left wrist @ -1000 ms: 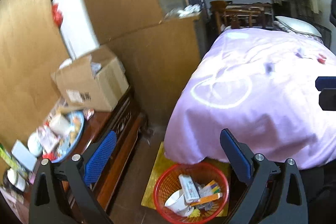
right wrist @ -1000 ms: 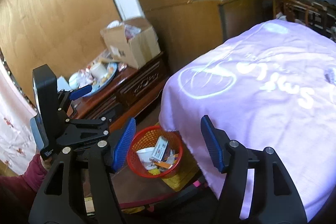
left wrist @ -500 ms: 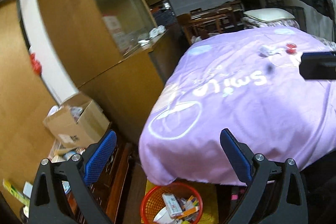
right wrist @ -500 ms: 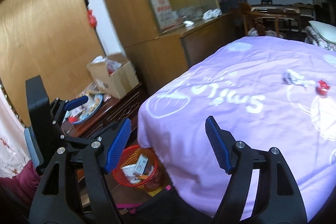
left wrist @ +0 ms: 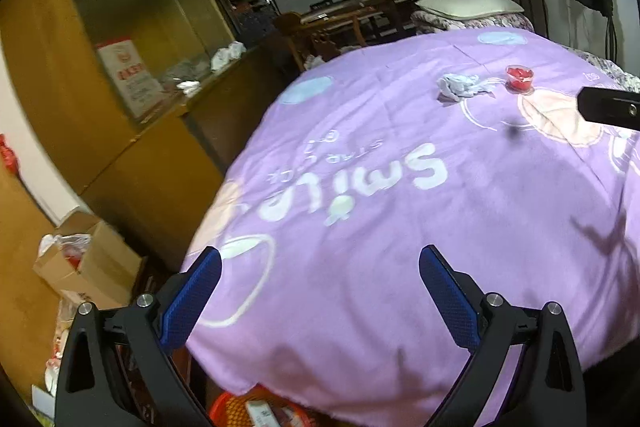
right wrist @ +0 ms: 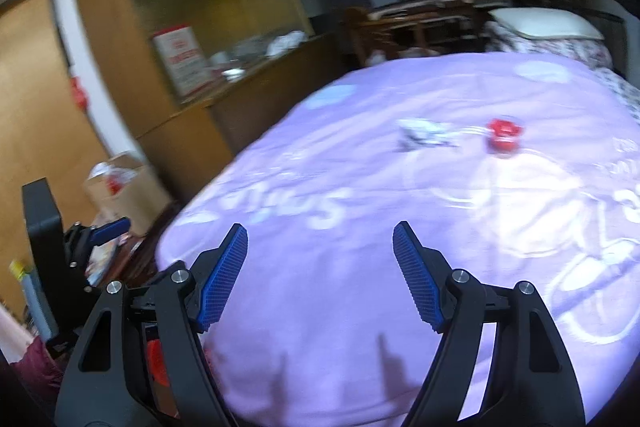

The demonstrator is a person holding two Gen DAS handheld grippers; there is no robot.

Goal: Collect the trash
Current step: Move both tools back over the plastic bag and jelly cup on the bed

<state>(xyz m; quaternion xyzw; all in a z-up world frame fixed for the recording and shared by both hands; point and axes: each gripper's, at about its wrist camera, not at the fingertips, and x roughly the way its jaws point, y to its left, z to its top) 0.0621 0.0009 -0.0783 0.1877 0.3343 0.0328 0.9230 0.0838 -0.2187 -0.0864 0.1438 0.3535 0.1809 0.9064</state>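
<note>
A crumpled white tissue (left wrist: 460,85) and a small red cup-like piece (left wrist: 519,76) lie far up on the purple bedspread (left wrist: 400,227). They also show in the right wrist view: the tissue (right wrist: 426,133) and the red piece (right wrist: 503,134). My left gripper (left wrist: 318,267) is open and empty over the near edge of the bed. My right gripper (right wrist: 320,241) is open and empty, also over the near part of the bed. The red trash basket (left wrist: 256,409) peeks out below the bed edge.
A cardboard box (left wrist: 86,267) sits at the left on a low wooden cabinet. A tall wooden cabinet with glass (left wrist: 132,75) lines the left wall. A pillow (left wrist: 468,5) lies at the head of the bed, wooden furniture behind it.
Both grippers have lifted and tilted up from the basket toward the bed top. The basket has dropped almost out of view; the tissue and red piece have come closer.
</note>
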